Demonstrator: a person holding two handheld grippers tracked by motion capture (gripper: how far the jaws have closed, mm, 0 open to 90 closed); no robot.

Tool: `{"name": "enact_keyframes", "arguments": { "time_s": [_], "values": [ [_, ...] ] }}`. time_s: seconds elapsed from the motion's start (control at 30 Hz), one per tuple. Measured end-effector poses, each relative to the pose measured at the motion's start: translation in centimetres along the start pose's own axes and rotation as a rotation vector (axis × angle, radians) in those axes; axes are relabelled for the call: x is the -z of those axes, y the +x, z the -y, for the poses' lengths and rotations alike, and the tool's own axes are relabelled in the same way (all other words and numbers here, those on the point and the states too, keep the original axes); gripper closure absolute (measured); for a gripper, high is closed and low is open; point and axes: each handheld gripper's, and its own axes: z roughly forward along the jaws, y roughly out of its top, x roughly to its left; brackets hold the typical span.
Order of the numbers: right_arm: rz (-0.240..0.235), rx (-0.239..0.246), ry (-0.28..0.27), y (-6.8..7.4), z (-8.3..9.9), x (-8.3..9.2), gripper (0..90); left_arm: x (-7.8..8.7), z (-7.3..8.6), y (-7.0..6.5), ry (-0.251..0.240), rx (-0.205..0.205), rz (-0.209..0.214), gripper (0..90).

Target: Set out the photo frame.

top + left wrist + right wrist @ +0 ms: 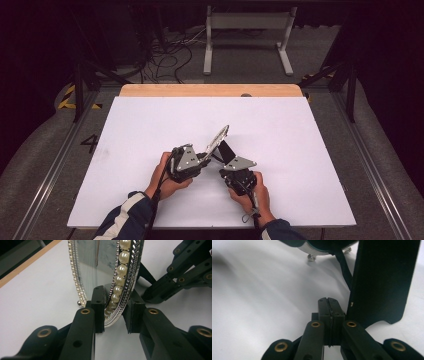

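Pearl-rimmed mirror frame (pixel 120 272) top cut off, between slack left tongs (pixel 113 312); right tongs (pixel 329 315) shut, empty.

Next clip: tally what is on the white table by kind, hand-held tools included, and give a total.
Oval silver picture frame with a pearl-beaded rim and a black fold-out back stand: 1
Black two-jaw hand-held tools: 2, left tool and right tool
Total: 3
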Motion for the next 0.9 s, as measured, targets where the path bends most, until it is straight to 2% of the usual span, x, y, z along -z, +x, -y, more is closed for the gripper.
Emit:
{"name": "enact_keyframes", "arguments": {
  "time_s": [0.57, 0.73, 0.9],
  "values": [
    [-0.005, -0.025, 0.000, -1.3, 0.1, 0.2, 90.0, 0.0, 0.0, -0.1, -0.008, 0.011, 0.020, 70.1],
    [0.006, -0.028, 0.004, -1.6, 0.1, 0.2, 90.0, 0.3, 0.0, -0.1, -0.042, 0.020, 0.035, 70.0],
    [0.004, -0.040, 0.007, -2.1, 0.2, 0.3, 90.0, 0.3, -0.1, -0.2, -0.042, 0.017, 0.037, 70.2]
  ]
}}
